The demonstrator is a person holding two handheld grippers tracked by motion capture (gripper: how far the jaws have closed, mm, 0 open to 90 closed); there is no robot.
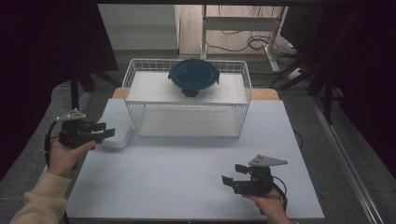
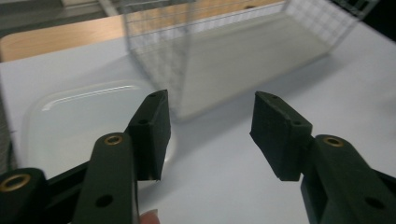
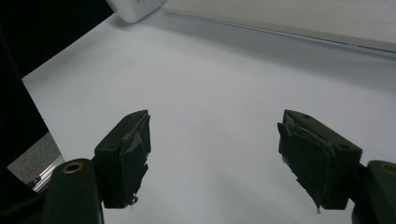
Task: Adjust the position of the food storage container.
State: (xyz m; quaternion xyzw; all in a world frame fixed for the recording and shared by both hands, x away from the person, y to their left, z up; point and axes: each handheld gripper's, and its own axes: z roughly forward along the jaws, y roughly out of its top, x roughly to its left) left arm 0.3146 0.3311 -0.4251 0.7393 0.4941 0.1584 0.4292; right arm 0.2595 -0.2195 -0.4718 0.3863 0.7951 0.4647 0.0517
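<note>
White table [image 1: 187, 172]; hand-held grippers agape.

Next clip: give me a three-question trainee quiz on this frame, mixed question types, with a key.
1. True or false: the round dark-lidded container sits on the white wire rack's top shelf.
2. Which gripper is beside the white square container: A left, B right?
3. Fill in: both grippers' jaws stand ____.

Key: 1 true. 2 A, the left gripper; the right gripper is over bare table. 3 open.
</note>
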